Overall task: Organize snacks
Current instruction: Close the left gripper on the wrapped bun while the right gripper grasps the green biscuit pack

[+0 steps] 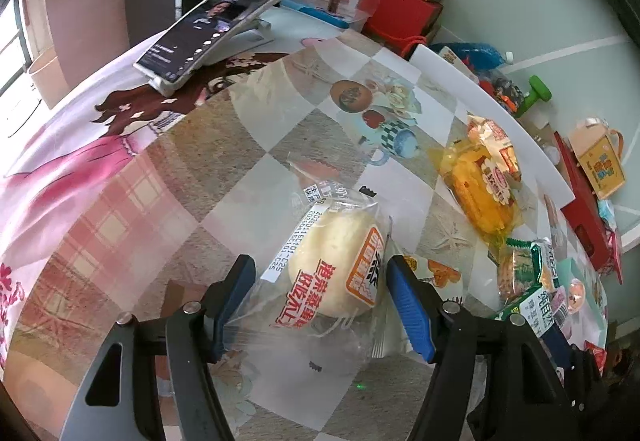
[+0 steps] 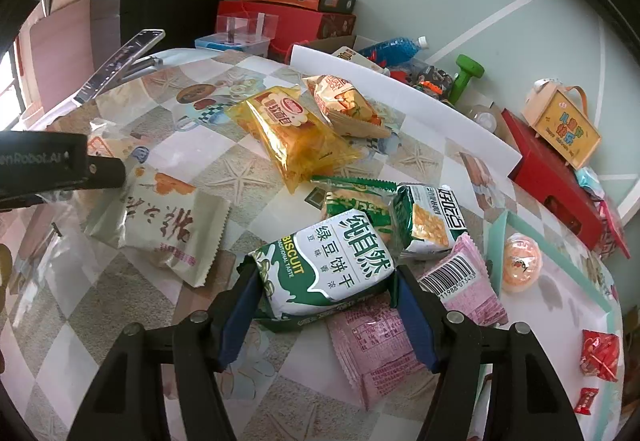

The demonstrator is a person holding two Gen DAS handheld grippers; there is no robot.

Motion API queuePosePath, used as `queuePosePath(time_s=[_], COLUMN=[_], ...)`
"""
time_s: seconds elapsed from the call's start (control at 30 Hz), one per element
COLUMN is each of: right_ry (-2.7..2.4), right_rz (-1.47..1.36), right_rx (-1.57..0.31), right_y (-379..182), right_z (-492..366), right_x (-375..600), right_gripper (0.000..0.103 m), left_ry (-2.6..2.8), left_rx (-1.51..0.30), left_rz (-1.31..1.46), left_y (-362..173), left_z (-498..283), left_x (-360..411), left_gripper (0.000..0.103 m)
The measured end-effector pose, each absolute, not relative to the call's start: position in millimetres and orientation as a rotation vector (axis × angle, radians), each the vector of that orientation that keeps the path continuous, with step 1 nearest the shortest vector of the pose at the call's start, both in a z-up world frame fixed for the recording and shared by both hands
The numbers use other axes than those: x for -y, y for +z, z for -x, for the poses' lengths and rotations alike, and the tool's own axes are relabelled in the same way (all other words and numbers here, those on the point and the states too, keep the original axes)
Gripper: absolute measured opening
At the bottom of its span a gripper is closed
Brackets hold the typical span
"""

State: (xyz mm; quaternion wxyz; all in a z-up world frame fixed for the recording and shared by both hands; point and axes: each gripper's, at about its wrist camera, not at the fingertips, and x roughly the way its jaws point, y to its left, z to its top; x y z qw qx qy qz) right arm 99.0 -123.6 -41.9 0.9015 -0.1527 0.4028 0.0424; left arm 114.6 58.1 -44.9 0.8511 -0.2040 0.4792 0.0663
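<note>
My left gripper (image 1: pixel 320 273) has its blue pads on both sides of a clear-wrapped white steamed cake (image 1: pixel 334 265) with red lettering; the jaws press the wrapper. My right gripper (image 2: pixel 326 281) is shut on a green and white mung bean biscuit pack (image 2: pixel 324 265). A pink packet (image 2: pixel 404 329) lies under and right of it. A beige packet (image 2: pixel 160 225) lies to the left, next to the left gripper body (image 2: pixel 52 165). A yellow bread bag (image 2: pixel 296 133) and an orange snack bag (image 2: pixel 348 101) lie farther back.
A phone on a stand (image 1: pixel 212 25) sits at the table's far left. Red boxes (image 2: pixel 292 21), a clear box (image 2: pixel 246 27), a white board (image 2: pixel 404 97), a green dumbbell (image 2: pixel 466 75) and an orange jelly cup (image 2: pixel 522 263) lie around. Small red candies (image 2: pixel 598 355) sit at the right edge.
</note>
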Motion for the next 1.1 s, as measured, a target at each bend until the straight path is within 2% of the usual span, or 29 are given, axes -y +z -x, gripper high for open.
queuePosePath(time_s=[0.7,0.77,0.83,0.97,1.1], right_ry=[0.089,0.089,0.092,0.096,0.095], right_rz=[0.315,0.312,0.304,0.290,0.253], right_rx=[-0.833,-0.834,-0.836,-0.835,-0.830], right_y=[-41,-41,-41,-39,-35], right_z=[-99,-99,-98,-97,-96], right_x=[123,123,125,126,131], right_gripper=[0.069,0.069,0.068,0.067,0.067], left_ry=[0.168,0.158,0.150,0.122,0.102], left_rx=[-0.985,-0.979,-0.976,-0.965,-0.943], left_rz=[0.520,0.529,0.533,0.557,0.534], left_y=[-49,-48,-47,-45,-38], left_z=[-110,-110,-110,-109,-108], left_x=[-72,-72,-71,-71,-67], left_gripper=[0.069,0.062,0.061,0.049,0.043])
